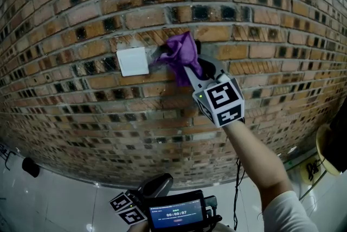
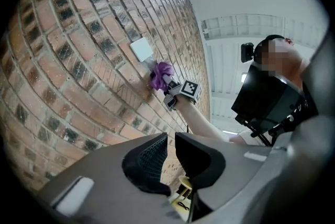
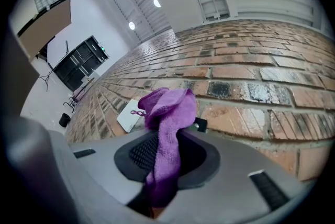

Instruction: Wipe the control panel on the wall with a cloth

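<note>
- The brick wall (image 1: 81,8) fills most of the head view.
- The person's right forearm (image 1: 255,155) reaches up from the lower right toward the wall.
- The right gripper (image 3: 166,150) points at the bricks. Its fingers are clamped on the purple cloth, which runs down between them.
- The left gripper (image 2: 170,144) is held low, well apart from the panel. Its fingers stand nearly together with only a slim gap, and nothing is between them.
- The white control panel (image 1: 133,61) is mounted flat on the wall, left of the right gripper.
- The purple cloth (image 1: 179,55) bunches out past the fingertips against the bricks, just beside the panel's right edge. Whether it touches the panel cannot be told.
</note>
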{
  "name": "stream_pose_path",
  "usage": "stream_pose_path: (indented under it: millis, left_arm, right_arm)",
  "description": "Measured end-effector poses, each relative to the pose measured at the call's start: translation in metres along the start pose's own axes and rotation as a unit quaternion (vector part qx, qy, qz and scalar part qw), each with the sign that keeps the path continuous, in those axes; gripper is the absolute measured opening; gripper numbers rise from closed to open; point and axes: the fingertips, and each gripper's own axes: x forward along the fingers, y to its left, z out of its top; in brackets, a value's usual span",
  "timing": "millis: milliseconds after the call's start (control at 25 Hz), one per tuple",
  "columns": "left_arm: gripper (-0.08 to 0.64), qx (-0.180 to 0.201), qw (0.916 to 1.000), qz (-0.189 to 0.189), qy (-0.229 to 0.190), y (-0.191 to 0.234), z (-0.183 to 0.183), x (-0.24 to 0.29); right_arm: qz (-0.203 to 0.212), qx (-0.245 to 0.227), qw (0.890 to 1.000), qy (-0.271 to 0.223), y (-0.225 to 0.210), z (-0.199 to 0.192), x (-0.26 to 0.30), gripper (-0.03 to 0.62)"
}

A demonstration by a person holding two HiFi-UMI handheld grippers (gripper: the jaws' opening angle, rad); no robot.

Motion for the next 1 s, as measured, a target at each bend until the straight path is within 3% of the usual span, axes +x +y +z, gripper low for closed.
stream_pose_path:
  millis: [1000]
  left_arm:
    - [0.037,-0.006,0.9998,-0.016,0.010,-0.010,-0.011,0.008]
  right_arm:
    - [-0.055,-0.009,0.998,0.028,-0.047,-0.019,-0.039,0.089]
